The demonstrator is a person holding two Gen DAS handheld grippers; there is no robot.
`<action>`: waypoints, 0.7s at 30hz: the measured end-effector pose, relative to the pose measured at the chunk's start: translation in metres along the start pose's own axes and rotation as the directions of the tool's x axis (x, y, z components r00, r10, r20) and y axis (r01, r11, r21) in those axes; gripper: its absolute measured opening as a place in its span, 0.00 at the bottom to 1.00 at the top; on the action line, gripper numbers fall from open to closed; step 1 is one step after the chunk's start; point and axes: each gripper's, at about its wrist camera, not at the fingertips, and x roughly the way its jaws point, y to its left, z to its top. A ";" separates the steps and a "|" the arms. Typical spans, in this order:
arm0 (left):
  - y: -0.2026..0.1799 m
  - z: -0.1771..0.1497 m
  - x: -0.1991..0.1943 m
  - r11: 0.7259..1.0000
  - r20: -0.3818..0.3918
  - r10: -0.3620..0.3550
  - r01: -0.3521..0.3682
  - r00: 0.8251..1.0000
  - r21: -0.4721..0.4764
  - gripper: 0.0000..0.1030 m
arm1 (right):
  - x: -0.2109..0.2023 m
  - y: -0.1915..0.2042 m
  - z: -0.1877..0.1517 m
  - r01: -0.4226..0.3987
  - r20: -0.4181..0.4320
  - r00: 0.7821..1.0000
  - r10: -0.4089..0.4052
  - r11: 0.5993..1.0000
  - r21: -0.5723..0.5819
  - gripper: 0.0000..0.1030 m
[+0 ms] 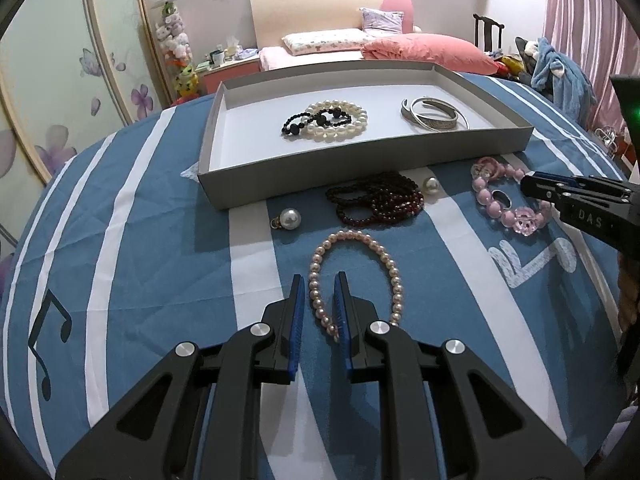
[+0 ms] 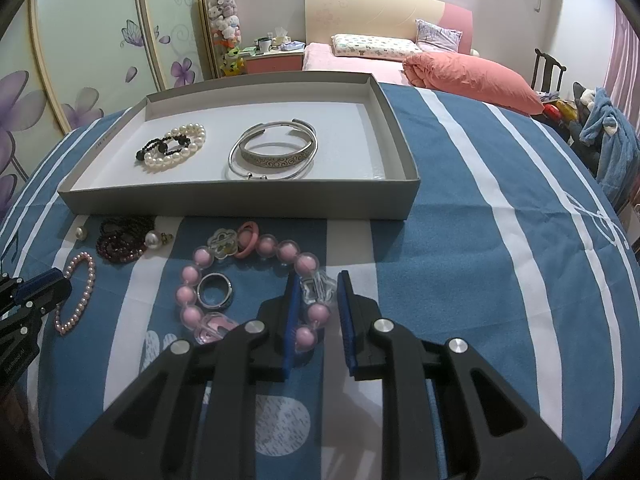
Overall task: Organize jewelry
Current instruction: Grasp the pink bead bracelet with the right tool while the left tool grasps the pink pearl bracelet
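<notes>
A pink pearl bracelet lies on the blue striped cloth. My left gripper sits over the bracelet's left side, jaws narrow, with the strand between the fingers and a gap beside it. A pink bead bracelet with clear flower beads lies to the right. My right gripper is shut on the bracelet's right side, a clear bead between the pads. A silver ring rests inside that bracelet. The grey tray behind holds a white pearl bracelet, a black bead bracelet and silver bangles.
A dark red bead bracelet lies in front of the tray wall, with a pearl drop to its left and another pearl drop to its right. A bed, a wardrobe and a chair stand beyond the table.
</notes>
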 end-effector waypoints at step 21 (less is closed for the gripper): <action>0.022 0.010 -0.021 0.987 0.110 -0.097 0.109 0.989 -0.114 0.06 | -0.048 0.023 0.013 -0.175 0.185 0.968 0.171 0.985 0.005 0.18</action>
